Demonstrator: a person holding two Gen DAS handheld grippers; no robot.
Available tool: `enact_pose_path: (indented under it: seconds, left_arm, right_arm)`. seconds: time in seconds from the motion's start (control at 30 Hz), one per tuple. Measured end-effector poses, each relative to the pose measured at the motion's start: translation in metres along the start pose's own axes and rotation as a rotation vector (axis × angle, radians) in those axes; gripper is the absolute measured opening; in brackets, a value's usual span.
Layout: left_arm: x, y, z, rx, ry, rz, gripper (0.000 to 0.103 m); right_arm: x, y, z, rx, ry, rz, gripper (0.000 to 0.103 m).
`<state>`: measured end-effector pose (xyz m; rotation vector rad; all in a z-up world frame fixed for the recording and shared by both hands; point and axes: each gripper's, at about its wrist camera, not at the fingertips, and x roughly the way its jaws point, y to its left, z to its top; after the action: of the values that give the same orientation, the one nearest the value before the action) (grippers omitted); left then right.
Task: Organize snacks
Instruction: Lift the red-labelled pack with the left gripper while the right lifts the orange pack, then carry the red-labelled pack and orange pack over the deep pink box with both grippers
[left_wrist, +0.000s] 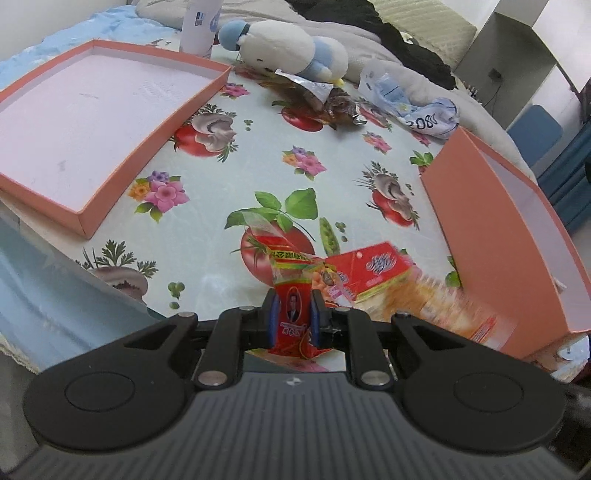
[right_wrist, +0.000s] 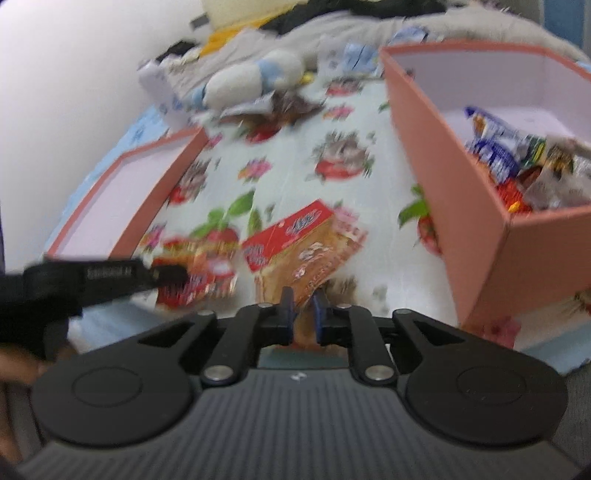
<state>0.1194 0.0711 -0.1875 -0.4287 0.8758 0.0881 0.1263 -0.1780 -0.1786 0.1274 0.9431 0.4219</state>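
My left gripper (left_wrist: 293, 308) is shut on a small red snack packet (left_wrist: 293, 295) with a portrait on it, held just above the tablecloth. My right gripper (right_wrist: 303, 308) is shut on a red and orange cracker pack (right_wrist: 299, 243), which shows blurred in the left wrist view (left_wrist: 373, 271). In the right wrist view the left gripper (right_wrist: 162, 275) and its red packet (right_wrist: 207, 273) are at the left. The deep orange box (right_wrist: 476, 229) at the right holds several wrapped snacks (right_wrist: 517, 162). A dark brown packet (left_wrist: 332, 101) lies at the far side.
A shallow orange lid (left_wrist: 122, 162) lies at the left. A white and blue plush toy (left_wrist: 288, 48), a white bottle (left_wrist: 199, 26) and a crumpled blue and white wrapper (left_wrist: 417, 107) sit at the back. The floral tablecloth (left_wrist: 258, 155) spans the middle.
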Motion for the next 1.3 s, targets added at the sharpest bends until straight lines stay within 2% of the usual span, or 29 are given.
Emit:
enact_pose_path:
  seconds: [0.03,0.07,0.17,0.3,0.43,0.47,0.73,0.83,0.93,1.03,1.1,1.2,1.23,1.27,1.3]
  left_arm:
    - [-0.001,0.0,0.0,-0.001,-0.001,0.001,0.019]
    - [-0.001,0.001,0.0,0.0,-0.001,0.004,0.019]
    - [-0.001,0.003,-0.002,-0.004,0.0,0.008,0.019]
    - [-0.001,0.006,-0.002,-0.004,-0.004,0.015,0.019]
    - [-0.002,0.009,-0.005,-0.014,-0.008,0.016,0.019]
    - [-0.003,0.01,-0.005,-0.016,-0.01,0.015,0.019]
    - [-0.002,0.011,-0.01,-0.008,-0.007,0.021,0.019]
    - [0.0,0.012,-0.012,-0.014,0.0,0.019,0.019]
    - [0.001,0.012,-0.015,-0.014,0.005,0.019,0.019]
    - [0.002,0.012,-0.016,-0.018,0.004,0.014,0.019]
    - [0.002,0.012,-0.015,-0.018,0.002,0.012,0.019]
    - [0.002,0.012,-0.015,-0.018,-0.002,0.007,0.019]
    - [0.002,0.013,-0.015,-0.023,-0.003,0.005,0.019]
    - [0.002,0.014,-0.015,-0.027,-0.004,0.002,0.019]
    - [0.001,0.015,-0.014,-0.029,-0.005,0.002,0.019]
  right_arm:
    - [0.001,0.001,-0.002,-0.008,0.031,0.002,0.055]
    - [0.0,0.002,-0.004,-0.018,0.044,0.006,0.074]
    - [-0.013,0.012,-0.007,-0.084,0.03,0.012,0.073]
    - [-0.032,0.022,-0.003,-0.165,-0.047,-0.004,0.073]
    - [-0.019,0.027,0.006,-0.251,-0.1,-0.01,0.086]
    - [-0.01,0.027,0.009,-0.259,-0.108,-0.022,0.086]
    - [0.061,0.016,0.022,-0.332,-0.007,-0.102,0.086]
    - [0.075,0.016,0.017,-0.382,0.032,-0.106,0.089]
    - [0.08,0.014,0.016,-0.369,0.049,-0.081,0.092]
    - [0.081,0.012,0.012,-0.362,0.034,-0.06,0.092]
    - [0.08,0.014,0.012,-0.363,0.032,-0.046,0.086]
    - [0.075,0.02,0.009,-0.373,0.027,-0.039,0.064]
    - [0.073,0.021,0.009,-0.373,0.025,-0.04,0.051]
    - [0.071,0.022,0.009,-0.357,0.028,-0.032,0.043]
    - [0.07,0.022,0.01,-0.339,0.025,-0.029,0.04]
